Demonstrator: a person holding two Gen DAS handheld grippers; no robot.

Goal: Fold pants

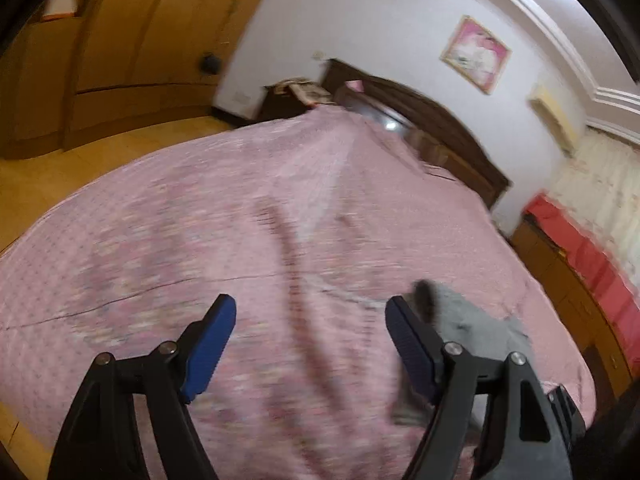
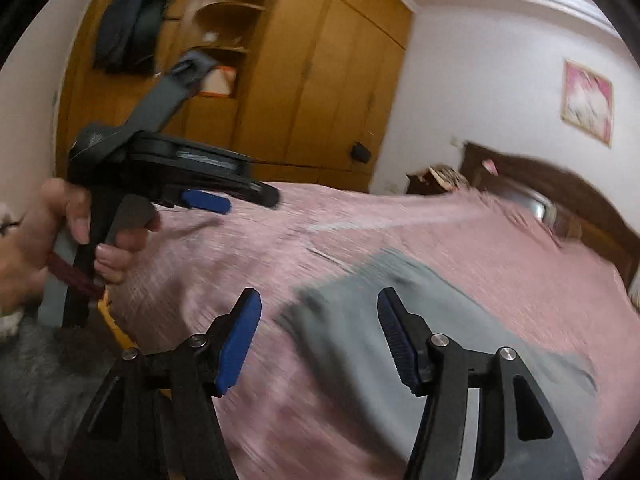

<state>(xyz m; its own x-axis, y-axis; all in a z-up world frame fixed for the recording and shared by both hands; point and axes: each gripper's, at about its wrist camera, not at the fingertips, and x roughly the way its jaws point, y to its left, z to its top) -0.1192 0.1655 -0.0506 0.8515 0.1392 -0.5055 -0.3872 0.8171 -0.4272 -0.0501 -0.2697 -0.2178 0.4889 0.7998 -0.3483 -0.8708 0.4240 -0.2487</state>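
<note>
Grey pants (image 2: 400, 320) lie on the pink bedspread (image 1: 200, 220); both grippers' fingers (image 1: 210, 344) (image 2: 240, 340) spread wide, holding nothing.

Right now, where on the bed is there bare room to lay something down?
The pink bedspread is bare from the grey pants across to the wardrobe-side edge and up toward the headboard. Only the pants' patch, under the open right gripper, is taken.

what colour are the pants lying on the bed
Grey. The pants lie on the pink bedspread; the right wrist view shows them best.
</note>
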